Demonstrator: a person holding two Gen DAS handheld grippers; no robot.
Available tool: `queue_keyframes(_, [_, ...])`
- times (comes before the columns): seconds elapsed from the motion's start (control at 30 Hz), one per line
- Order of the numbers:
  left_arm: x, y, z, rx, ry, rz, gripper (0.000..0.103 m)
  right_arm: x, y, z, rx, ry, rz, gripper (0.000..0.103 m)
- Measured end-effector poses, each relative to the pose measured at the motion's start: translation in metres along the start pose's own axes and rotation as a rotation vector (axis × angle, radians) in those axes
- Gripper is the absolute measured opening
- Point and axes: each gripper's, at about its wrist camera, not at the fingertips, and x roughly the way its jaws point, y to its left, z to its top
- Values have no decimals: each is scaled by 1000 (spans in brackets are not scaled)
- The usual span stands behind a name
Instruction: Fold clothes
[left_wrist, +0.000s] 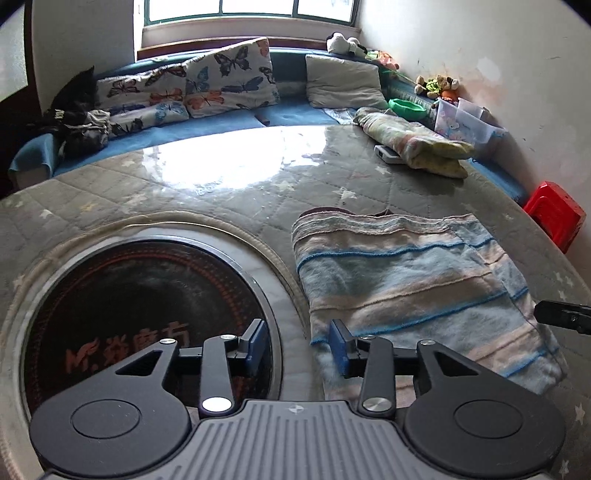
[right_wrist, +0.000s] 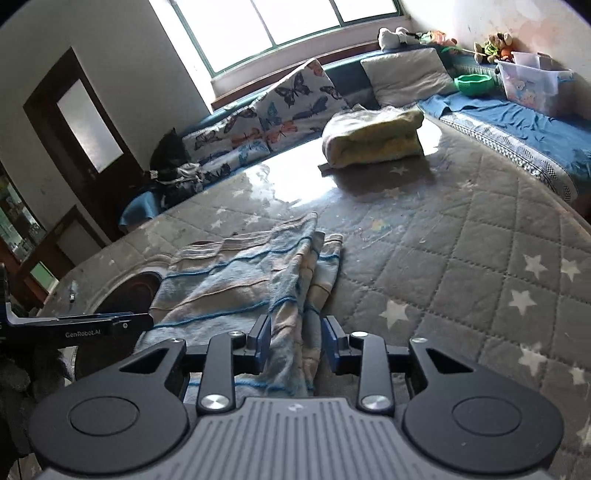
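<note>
A striped blue, pink and cream garment (left_wrist: 413, 280) lies folded flat on the quilted grey table cover (left_wrist: 221, 192). My left gripper (left_wrist: 301, 341) is open and empty at the garment's near left corner, one finger over the round heater and one over the cloth. In the right wrist view the same garment (right_wrist: 240, 273) lies ahead, its folded right edge running between the fingers of my right gripper (right_wrist: 295, 338), which is open. The left gripper's side (right_wrist: 85, 325) shows at far left there, and the right gripper's tip (left_wrist: 561, 315) at far right in the left view.
A round black heater plate (left_wrist: 147, 314) is set into the table at left. A folded yellowish blanket (left_wrist: 413, 144) lies at the far side. Butterfly cushions (left_wrist: 229, 77), a grey pillow (left_wrist: 343, 81), a clear storage box (left_wrist: 465, 122) and a red stool (left_wrist: 554, 214) surround the table.
</note>
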Motion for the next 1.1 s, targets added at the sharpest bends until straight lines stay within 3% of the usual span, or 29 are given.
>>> queue_keyframes(0.23, [-28,-28,-21,94,-41,-38,47,-11,3,-24,-27,27,-17,33])
queue_keyframes(0.47, [-28,-46,-43,167,-25,-43,48,-17,-2,-43,-2,37,-15,35])
queue_keyframes(0.77, [-24,-46,-54,161,-5,-43,48,-27,10,-40,-51,-16,-32,37])
queue_keyframes(1.1, [-23,-43,-58,139,2,-47,49,-18,35,-31,-111,-69,12,38])
